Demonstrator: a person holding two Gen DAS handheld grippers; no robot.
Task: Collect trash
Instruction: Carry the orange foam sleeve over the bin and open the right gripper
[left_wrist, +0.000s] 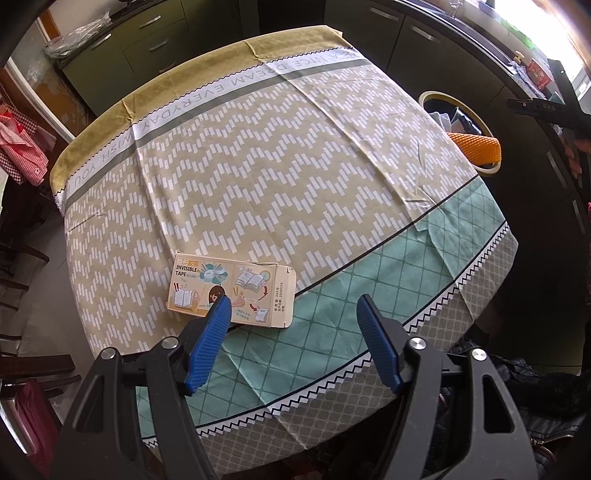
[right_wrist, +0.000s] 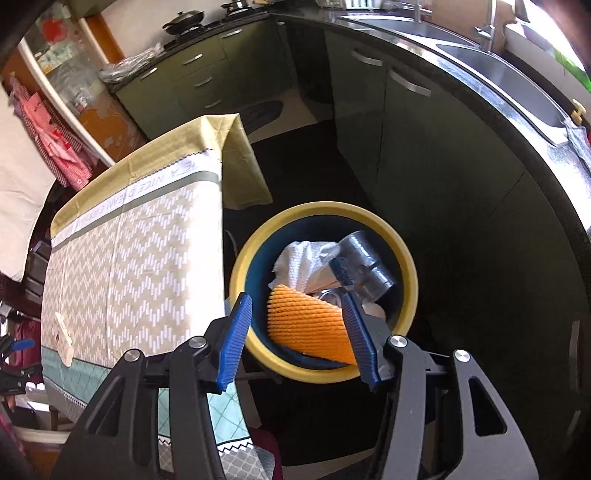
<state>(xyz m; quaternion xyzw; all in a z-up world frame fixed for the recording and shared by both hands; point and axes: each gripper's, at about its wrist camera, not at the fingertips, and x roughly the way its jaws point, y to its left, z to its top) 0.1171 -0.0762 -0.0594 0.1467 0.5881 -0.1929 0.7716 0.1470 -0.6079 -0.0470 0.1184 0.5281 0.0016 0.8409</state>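
A flat cardboard "Invisible Tape" box (left_wrist: 231, 293) lies on the patterned tablecloth (left_wrist: 258, 166) near the front edge. My left gripper (left_wrist: 293, 306) is open just above the cloth, its left finger over the box's near edge. The yellow-rimmed bin (right_wrist: 325, 291) stands on the floor beside the table; it also shows in the left wrist view (left_wrist: 461, 122). It holds an orange foam net (right_wrist: 310, 325), crumpled white paper (right_wrist: 299, 266) and a grey tape roll (right_wrist: 365, 266). My right gripper (right_wrist: 297, 304) is open above the bin, and the orange net lies between the fingers, seemingly loose. The box shows edge-on in the right wrist view (right_wrist: 62, 338).
Dark green kitchen cabinets (right_wrist: 406, 129) and a black counter with a steel sink (right_wrist: 498, 74) curve round behind the bin. A red checked cloth (left_wrist: 22, 147) hangs at the left. Dark bags (left_wrist: 517, 387) lie on the floor by the table's right corner.
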